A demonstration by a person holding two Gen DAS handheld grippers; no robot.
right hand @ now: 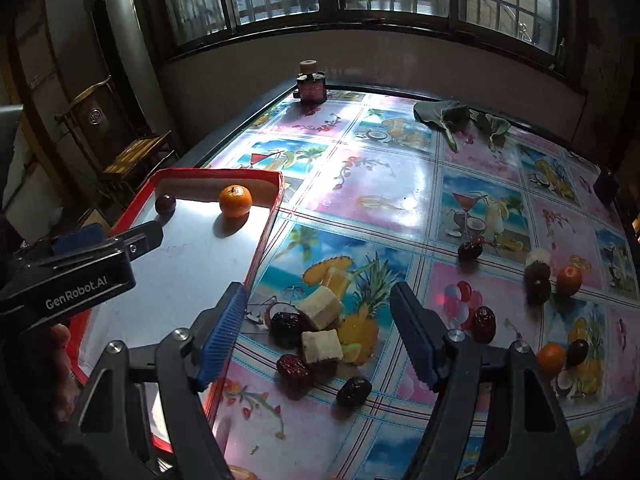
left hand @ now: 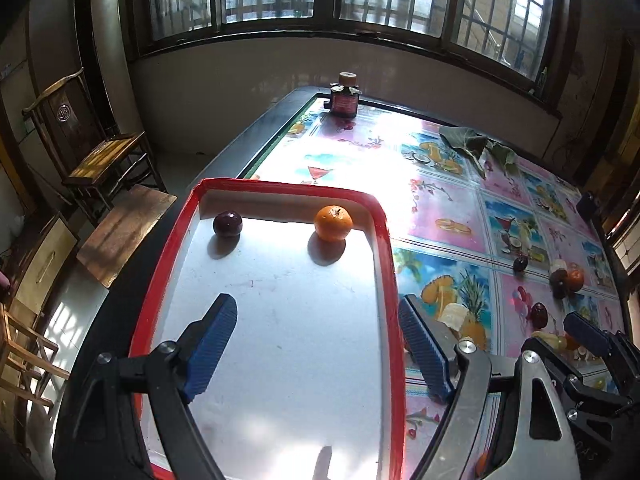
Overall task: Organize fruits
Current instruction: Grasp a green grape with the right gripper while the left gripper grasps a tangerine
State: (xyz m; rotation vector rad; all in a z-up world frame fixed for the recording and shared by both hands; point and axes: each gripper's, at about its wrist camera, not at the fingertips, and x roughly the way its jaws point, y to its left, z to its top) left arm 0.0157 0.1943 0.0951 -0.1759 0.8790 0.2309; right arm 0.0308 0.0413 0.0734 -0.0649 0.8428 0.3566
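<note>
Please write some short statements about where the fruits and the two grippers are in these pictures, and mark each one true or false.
1. An orange and a dark plum lie inside the red-rimmed tray. True.
2. The left gripper holds the orange. False: its jaws stand open over the bare tray floor, with nothing between them.
3. The two pale cubes lie on the tablecloth, outside the tray. True.
4. The right gripper is shut on a red date. False: its jaws are open, and the dates lie loose on the cloth.
5. The tray holds all the fruit. False: another orange and other fruits are still on the cloth.
</note>
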